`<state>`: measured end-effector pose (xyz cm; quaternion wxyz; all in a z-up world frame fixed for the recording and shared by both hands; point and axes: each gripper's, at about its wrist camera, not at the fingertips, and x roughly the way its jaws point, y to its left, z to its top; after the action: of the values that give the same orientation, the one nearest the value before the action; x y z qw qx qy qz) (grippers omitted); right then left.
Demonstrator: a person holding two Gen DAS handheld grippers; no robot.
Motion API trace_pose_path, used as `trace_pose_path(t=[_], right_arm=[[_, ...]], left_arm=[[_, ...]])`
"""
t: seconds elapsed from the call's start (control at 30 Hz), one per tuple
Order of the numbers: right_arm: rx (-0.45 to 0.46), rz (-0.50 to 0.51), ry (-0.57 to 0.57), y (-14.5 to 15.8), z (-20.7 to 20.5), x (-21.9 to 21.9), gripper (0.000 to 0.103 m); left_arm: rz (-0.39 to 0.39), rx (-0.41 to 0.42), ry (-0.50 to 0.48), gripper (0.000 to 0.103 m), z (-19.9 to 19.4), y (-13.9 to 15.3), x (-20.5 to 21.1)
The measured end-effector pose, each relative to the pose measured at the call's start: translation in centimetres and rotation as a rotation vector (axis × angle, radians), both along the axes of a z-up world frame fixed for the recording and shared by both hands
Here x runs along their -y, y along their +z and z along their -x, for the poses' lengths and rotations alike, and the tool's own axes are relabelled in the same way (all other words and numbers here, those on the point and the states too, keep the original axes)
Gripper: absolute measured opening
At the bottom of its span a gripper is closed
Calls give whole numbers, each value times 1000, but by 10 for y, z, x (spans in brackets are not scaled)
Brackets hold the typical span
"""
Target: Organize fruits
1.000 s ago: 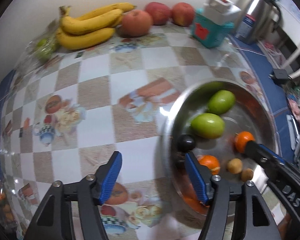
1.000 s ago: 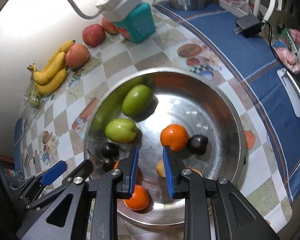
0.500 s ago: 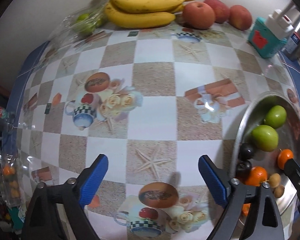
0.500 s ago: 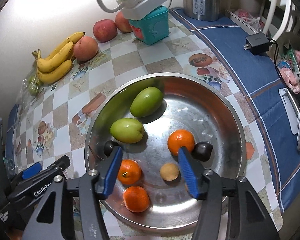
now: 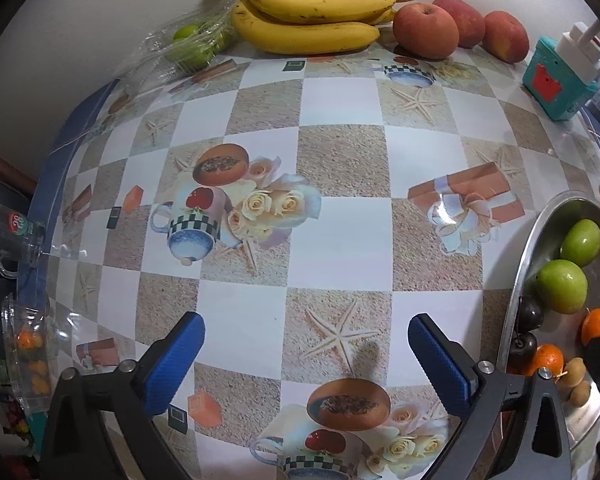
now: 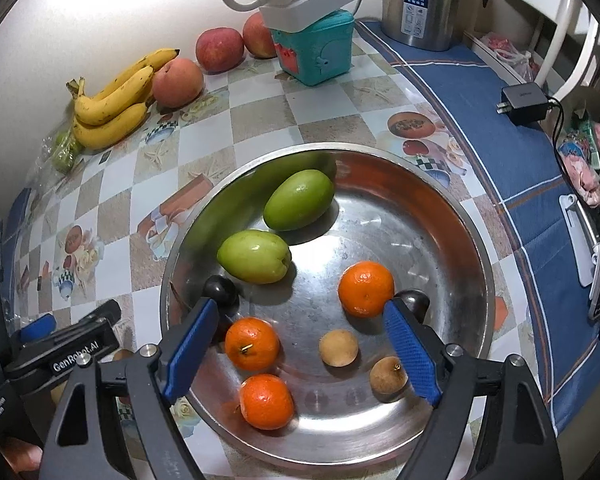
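Left wrist view: the left claw (image 5: 306,354) is spread wide over the checkered tabletop (image 5: 340,160), holding nothing; yellow bananas (image 5: 316,16) and red apples (image 5: 426,30) lie along the far edge.

Right wrist view: the right claw (image 6: 302,346) is spread, empty, above the round steel basin (image 6: 440,216) holding glossy green fruits (image 6: 298,200), orange tangerines (image 6: 366,288), small tan longans (image 6: 338,348) and dark plums (image 6: 220,290).

A home kitchen is indicated by a patterned tablecloth (image 6: 236,128), bananas (image 6: 112,96), and a steel kettle (image 6: 424,0) at the far wall.
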<state>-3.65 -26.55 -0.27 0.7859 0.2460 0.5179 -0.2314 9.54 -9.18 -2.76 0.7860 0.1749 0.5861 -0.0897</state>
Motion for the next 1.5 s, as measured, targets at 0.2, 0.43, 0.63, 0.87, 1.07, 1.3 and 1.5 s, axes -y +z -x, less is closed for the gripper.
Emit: trace_pose_path(t=[0.2,0.43,0.63,0.87,1.07,1.3,1.5], right_arm=[[5,40,22,2,-1,-3,95],[-2,69,50,2,-5,-7,96],[21,92,55,6,-4,-12,96],[45,72,48,9,-1,-16,96],[51,72,31,11,10,-18,96],[67,62,39,15,22,-23,96],[66,46,50,14,34,-29,96]], left_arm=[[-7,31,9,103,-6,0,-6],[8,96,-16,103,-4,8,-6],[11,140,-30,103,-1,13,-5],[26,144,-50,103,6,18,-10],[33,139,-13,103,14,22,-20],[-76,184,13,103,29,21,-24],[-108,201,24,103,41,26,-29]])
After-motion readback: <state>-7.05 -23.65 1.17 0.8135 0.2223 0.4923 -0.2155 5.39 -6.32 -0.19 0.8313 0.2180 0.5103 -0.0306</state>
